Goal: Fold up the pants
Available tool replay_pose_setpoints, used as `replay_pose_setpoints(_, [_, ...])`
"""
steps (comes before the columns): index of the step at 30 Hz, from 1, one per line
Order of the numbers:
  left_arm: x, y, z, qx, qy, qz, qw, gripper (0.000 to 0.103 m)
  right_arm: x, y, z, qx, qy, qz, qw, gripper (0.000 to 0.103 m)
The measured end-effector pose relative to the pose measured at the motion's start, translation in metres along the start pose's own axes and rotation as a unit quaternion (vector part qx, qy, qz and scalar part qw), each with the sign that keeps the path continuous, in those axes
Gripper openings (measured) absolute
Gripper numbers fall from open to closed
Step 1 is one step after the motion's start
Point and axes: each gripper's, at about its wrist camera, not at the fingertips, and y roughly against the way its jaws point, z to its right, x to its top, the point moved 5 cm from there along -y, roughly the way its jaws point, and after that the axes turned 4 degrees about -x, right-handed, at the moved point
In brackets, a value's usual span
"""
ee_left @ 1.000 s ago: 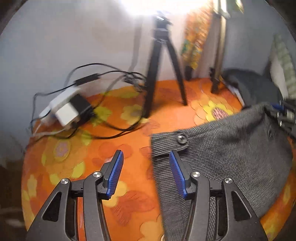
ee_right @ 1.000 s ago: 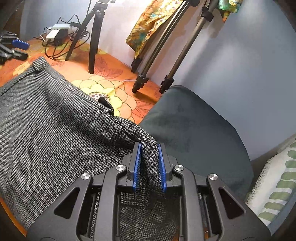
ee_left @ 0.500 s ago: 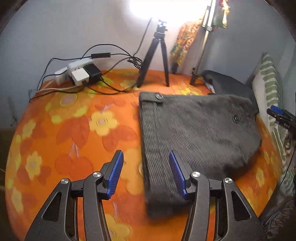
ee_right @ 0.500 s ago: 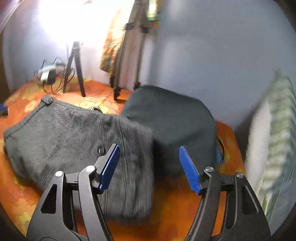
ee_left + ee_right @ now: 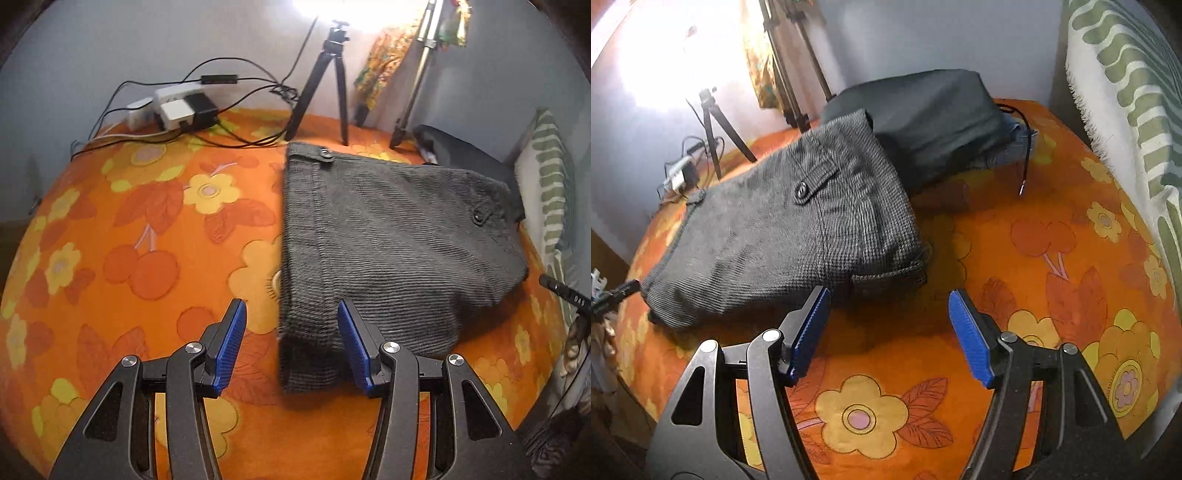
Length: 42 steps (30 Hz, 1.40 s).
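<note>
The grey pants (image 5: 391,240) are seen lying folded into a compact bundle on an orange bedspread (image 5: 140,236) printed with yellow flowers and red cherries. In the left wrist view the waistband edge with a metal button runs along the bundle's left side, and a buttoned pocket tab is seen toward its right side. The left gripper (image 5: 290,347) is held above the near left corner of the bundle with its blue-padded jaws standing apart; the corner of the cloth is seen in the gap between them, but the pads are not pressed on it and nothing is gripped. In the right wrist view the pants (image 5: 783,229) are placed to the left of the right gripper (image 5: 888,334), whose jaws are spread wide over bare bedspread (image 5: 1034,258) with nothing between them; the left pad is seen just beside the bundle's near edge. The far corner of the pants is laid against a dark folded cloth (image 5: 934,114), under which something blue appears to lie, though it cannot be made out well. A striped green and white cushion (image 5: 1126,92) is seen along the right side. Against the wall a small black tripod (image 5: 325,81) is stood behind the pants, and a white power strip (image 5: 173,103) with tangled black cables is seen to its left.
</note>
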Motion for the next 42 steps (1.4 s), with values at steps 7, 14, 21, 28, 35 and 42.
replay_pose_setpoints(7, [-0.001, -0.012, -0.007, -0.029, 0.044, -0.01, 0.9986, 0.052, -0.005, -0.031, 0.011, 0.045, -0.086, -0.055, 0.994, 0.069])
replay_pose_setpoints(14, [-0.005, -0.025, -0.003, -0.04, 0.052, -0.024, 0.9976, 0.038, -0.001, -0.044, 0.007, 0.067, -0.117, -0.058, 0.989, 0.072])
replay_pose_setpoints(21, [-0.004, -0.016, 0.009, -0.027, 0.018, -0.007, 0.9994, 0.013, 0.001, -0.063, -0.006, 0.113, -0.141, -0.079, 0.98, 0.073])
replay_pose_setpoints(28, [-0.001, -0.001, 0.016, -0.029, 0.008, 0.012, 0.9995, 0.008, 0.013, -0.067, -0.013, 0.121, -0.141, -0.068, 0.98, 0.044])
replay_pose_setpoints(35, [-0.014, 0.012, 0.02, -0.048, 0.019, 0.013, 0.9986, 0.007, 0.02, -0.058, -0.015, 0.124, -0.131, -0.051, 0.982, 0.031])
replay_pose_setpoints(42, [-0.03, -0.006, 0.017, 0.011, -0.011, -0.011, 0.9998, 0.016, 0.018, -0.071, -0.01, 0.116, -0.128, -0.067, 0.983, 0.048])
